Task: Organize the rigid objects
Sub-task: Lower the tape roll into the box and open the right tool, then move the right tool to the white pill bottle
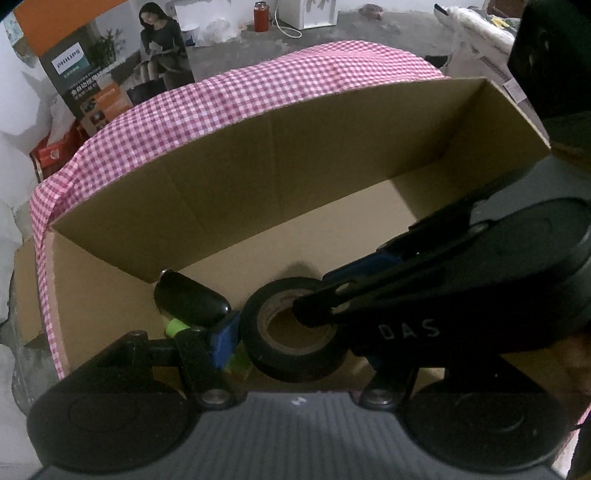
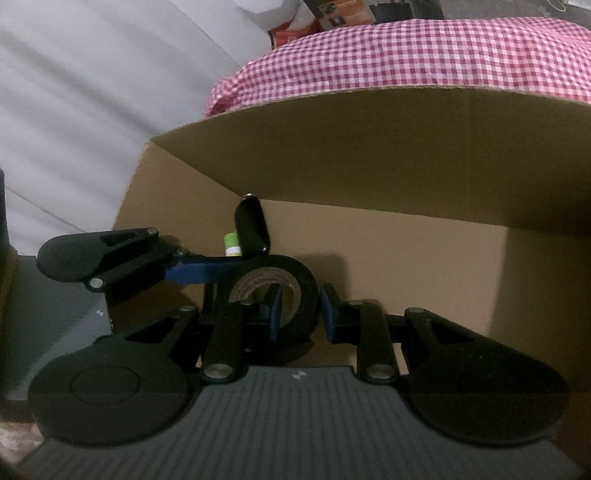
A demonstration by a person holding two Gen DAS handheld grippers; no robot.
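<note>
A black tape roll (image 1: 295,365) is low inside the open cardboard box (image 1: 258,166), near its front left corner. My left gripper (image 1: 299,347) spans the roll's outer width, and its blue left pad (image 1: 225,338) presses on the roll's side. My right gripper (image 2: 301,314) is shut on the tape roll's (image 2: 306,280) wall, with one finger in the hole and one outside. In the right wrist view the left gripper's blue finger (image 2: 199,273) lies against the roll. A black oblong object (image 1: 188,299) and a small green item (image 1: 177,326) lie in the box's corner behind the roll.
The box (image 2: 369,147) stands on a pink gingham cloth (image 1: 258,85) with its far flap raised. Beyond the table are a printed Philips carton (image 1: 92,88), a red flask (image 1: 260,16) and white bags on the concrete floor.
</note>
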